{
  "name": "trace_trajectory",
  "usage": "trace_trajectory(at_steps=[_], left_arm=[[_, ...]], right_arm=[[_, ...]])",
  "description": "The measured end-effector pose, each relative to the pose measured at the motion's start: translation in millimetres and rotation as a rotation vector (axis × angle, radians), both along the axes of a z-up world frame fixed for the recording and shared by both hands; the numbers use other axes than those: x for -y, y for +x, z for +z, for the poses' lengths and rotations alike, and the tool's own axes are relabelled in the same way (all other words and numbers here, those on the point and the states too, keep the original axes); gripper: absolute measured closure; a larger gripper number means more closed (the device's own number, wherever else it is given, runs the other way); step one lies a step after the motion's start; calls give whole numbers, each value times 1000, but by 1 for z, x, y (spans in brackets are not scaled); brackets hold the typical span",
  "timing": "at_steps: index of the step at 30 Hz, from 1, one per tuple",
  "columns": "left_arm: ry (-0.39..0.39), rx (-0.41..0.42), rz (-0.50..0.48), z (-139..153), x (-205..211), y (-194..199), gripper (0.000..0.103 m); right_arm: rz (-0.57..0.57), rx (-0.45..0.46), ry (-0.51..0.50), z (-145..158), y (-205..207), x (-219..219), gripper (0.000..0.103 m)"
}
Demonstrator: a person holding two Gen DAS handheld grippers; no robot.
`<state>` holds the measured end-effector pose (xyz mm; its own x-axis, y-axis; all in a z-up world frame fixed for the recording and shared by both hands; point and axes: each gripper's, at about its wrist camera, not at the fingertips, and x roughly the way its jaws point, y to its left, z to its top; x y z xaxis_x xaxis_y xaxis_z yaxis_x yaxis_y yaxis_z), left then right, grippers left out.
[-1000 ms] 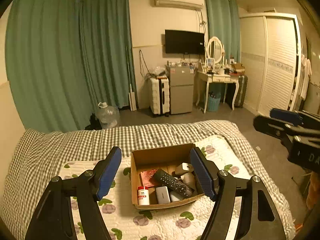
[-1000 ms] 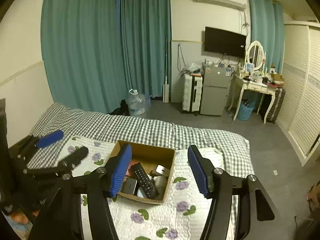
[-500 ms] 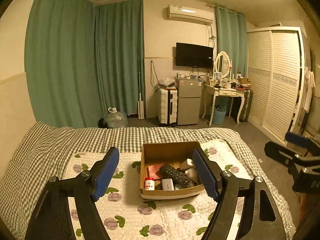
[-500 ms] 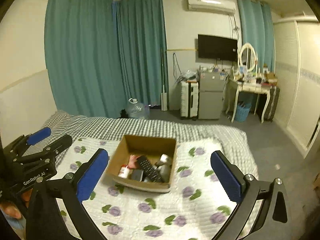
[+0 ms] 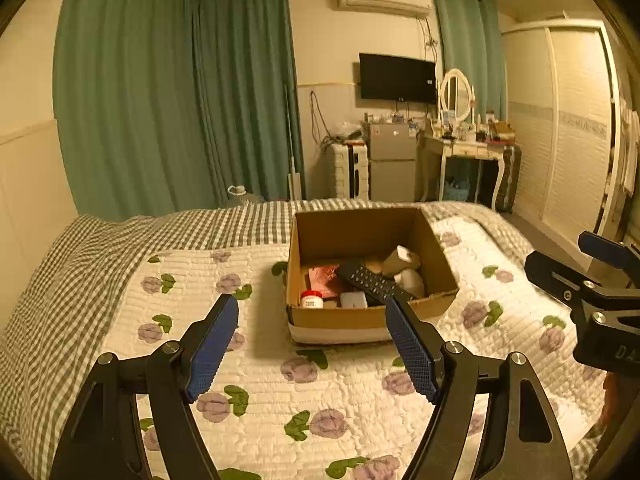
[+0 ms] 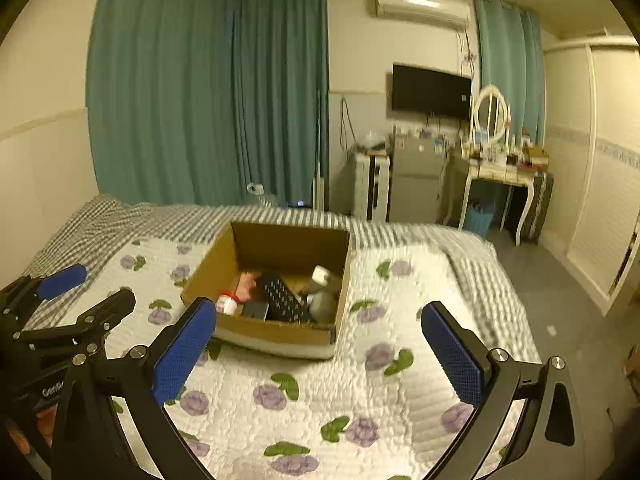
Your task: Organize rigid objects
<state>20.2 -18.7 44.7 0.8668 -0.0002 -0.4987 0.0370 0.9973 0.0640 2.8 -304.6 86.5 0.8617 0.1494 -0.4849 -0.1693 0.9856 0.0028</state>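
Box on the bed, both hand-held grippers empty

The box (image 5: 370, 316) is set on the quilt (image 5: 256, 380), with a remote (image 5: 370, 282) and small bottle (image 5: 312, 300) seen inside. Left hand-held gripper (image 5: 312, 350) and right hand-held gripper (image 6: 320, 354) are held wide open, nothing gripped, short of the box.

Left wrist view: looks forward and down over the bed; open brown cardboard box (image 5: 370, 316) seen near, centred.
Right wrist view: same facing, set further right; box (image 6: 276, 330) seen left of centre.
Shared: box, white floral quilt (image 5: 260, 380), far wall.
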Motion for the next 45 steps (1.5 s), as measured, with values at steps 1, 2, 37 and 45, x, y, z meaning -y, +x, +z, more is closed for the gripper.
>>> trace_trajectory(at_steps=[1,2,37,45], left_arm=[[-2,-1,-1,0,0,1,24],[-7,-5,-3,0,-1,2,24],[-37,-36,17,-6,-7,5,24],[-30,-38,15,-7,-8,5,24]], right_arm=[[-2,-10,10,-4,2,1,0],[-7,-16,17,-8,4,2,0],[-9,-56,-13,-26,12,-1,0],[-14,-49,-26,-27,12,-1,0]])
